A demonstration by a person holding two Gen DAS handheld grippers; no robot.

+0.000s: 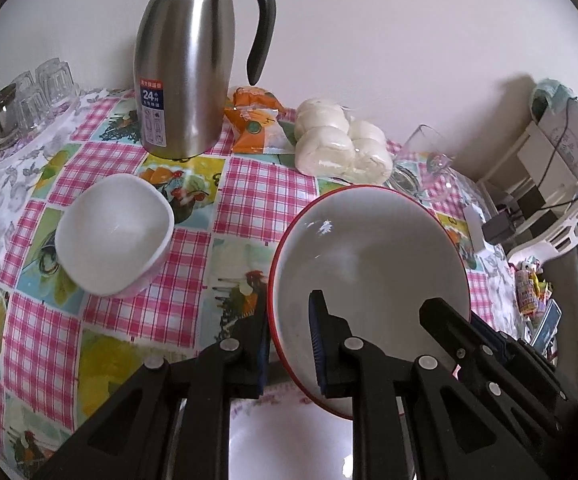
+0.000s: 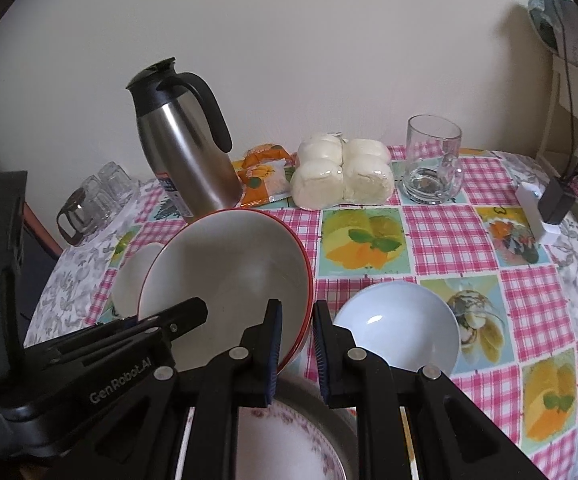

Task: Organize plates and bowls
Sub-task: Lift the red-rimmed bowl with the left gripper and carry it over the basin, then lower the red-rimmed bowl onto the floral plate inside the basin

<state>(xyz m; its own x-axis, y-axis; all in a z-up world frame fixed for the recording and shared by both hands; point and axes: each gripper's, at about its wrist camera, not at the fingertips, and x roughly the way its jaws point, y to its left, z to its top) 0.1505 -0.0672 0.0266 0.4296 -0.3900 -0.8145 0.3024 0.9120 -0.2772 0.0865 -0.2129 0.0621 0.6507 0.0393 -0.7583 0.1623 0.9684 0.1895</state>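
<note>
Red-rimmed bowl (image 1: 369, 280) is pinched at opposite rims by both grippers and held tilted off the checkered oilcloth table (image 2: 441, 236): left gripper (image 1: 289, 344) on one edge, right gripper (image 2: 297, 348) on the other, pads either side of the glazed wall. Squarish white bowl (image 1: 113, 236) sits left of the left fingers; round pale-blue bowl (image 2: 401, 328) just right of the right fingers. Floral-edged plate (image 2: 289, 440) below is mostly hidden.
</note>
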